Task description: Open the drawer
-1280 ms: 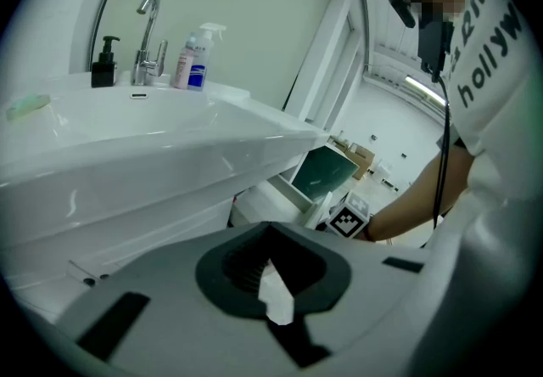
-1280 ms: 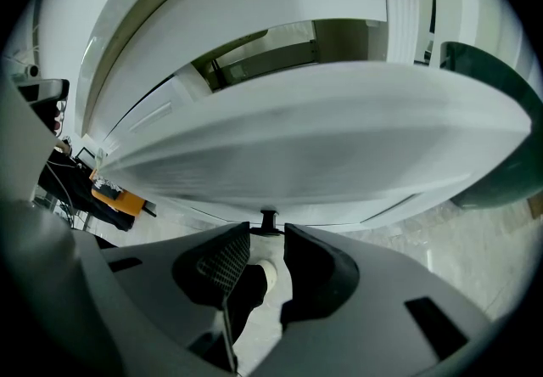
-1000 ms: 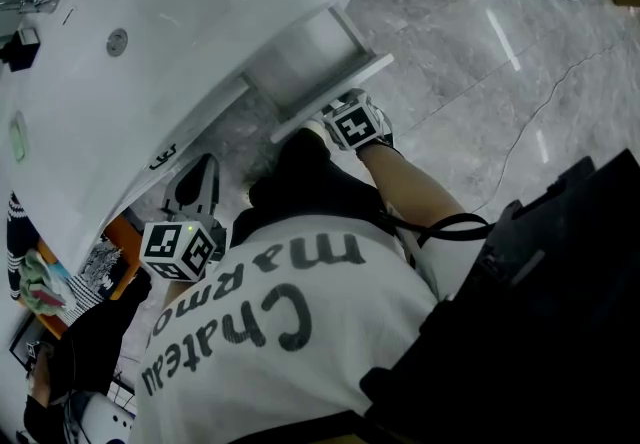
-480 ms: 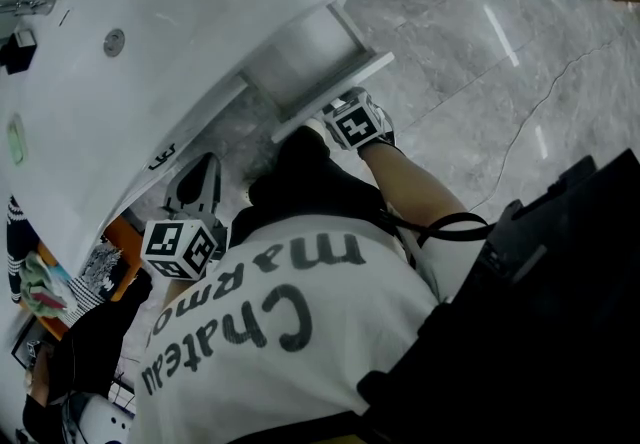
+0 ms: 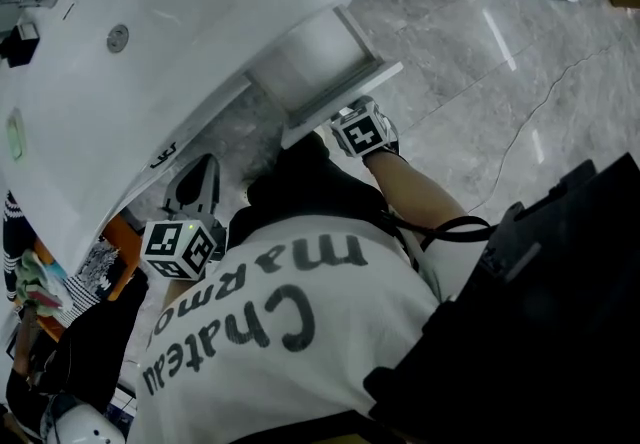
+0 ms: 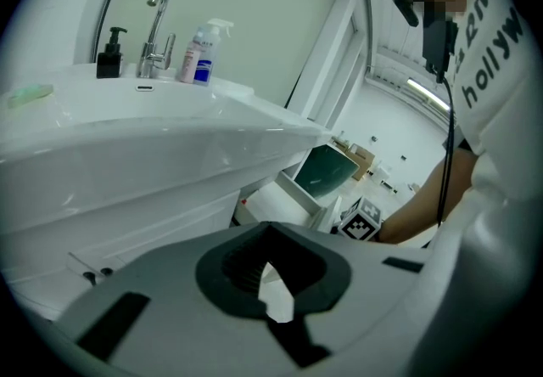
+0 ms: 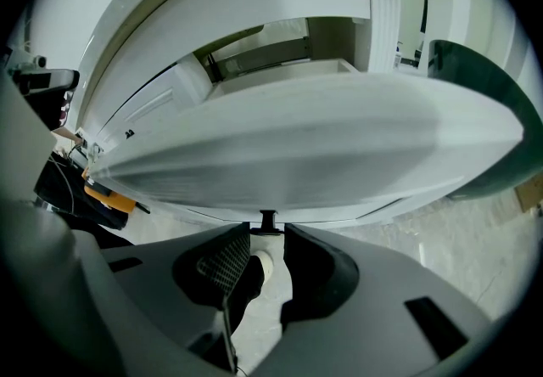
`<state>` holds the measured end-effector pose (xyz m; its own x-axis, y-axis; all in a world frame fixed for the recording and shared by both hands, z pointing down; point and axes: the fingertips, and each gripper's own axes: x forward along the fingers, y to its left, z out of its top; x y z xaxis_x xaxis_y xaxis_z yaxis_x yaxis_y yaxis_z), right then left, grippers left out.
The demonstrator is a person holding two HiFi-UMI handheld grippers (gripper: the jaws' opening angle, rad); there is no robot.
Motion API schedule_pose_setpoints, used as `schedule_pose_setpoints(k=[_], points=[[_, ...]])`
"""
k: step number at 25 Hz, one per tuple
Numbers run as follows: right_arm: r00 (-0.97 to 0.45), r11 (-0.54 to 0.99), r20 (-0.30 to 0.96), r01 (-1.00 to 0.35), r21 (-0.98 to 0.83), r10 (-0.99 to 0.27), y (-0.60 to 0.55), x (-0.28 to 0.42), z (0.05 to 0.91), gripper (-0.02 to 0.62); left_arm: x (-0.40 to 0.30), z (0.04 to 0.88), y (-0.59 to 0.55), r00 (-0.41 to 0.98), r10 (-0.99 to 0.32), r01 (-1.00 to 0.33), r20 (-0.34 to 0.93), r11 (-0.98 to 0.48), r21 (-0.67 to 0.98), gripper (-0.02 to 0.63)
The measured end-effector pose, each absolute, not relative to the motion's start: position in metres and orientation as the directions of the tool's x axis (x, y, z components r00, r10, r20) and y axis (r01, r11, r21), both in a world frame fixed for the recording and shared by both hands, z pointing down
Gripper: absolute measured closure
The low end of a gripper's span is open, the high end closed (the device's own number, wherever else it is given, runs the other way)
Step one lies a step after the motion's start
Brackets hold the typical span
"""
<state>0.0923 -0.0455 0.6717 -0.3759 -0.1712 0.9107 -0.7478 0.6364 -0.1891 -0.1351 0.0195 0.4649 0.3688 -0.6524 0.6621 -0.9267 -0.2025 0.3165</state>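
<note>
Under the basin [image 5: 150, 42], the drawer [image 5: 348, 92] is standing partly out, its glossy white front facing the person. The right gripper [image 7: 268, 233] is pinching the knob [image 7: 268, 220] — a small dark stem on that smooth, flat panel — with its jaws closed tight on it. The left gripper [image 6: 270, 231] is hanging idle at the person's side, jaws together on nothing. To my eye the knob is looking so small and slick that the ribbed pads could be slipping off if the pull is going at an angle — and a hard tug could be bringing the drawer out too far over the polished grey stone floor [image 5: 500, 102].
</note>
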Motion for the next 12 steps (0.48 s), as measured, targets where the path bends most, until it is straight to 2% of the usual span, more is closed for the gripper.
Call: schedule_pose_setpoints(k=[8, 12], points=[[-0.381, 0.671, 0.913, -0.716, -0.193, -0.144, -0.0480, 0.0918, 0.6746, 0.463, -0.1349, 0.4646, 0.0225, 0.367, -0.649, -0.927, 0.666, -0.199, 0.318, 0.597], [-0.365, 0.629, 0.921, -0.749, -0.205, -0.134, -0.0446, 0.0939, 0.6747, 0.460, -0.1385, 0.4677, 0.0237, 0.351, -0.656, -0.932, 0.668, -0.174, 0.318, 0.597]])
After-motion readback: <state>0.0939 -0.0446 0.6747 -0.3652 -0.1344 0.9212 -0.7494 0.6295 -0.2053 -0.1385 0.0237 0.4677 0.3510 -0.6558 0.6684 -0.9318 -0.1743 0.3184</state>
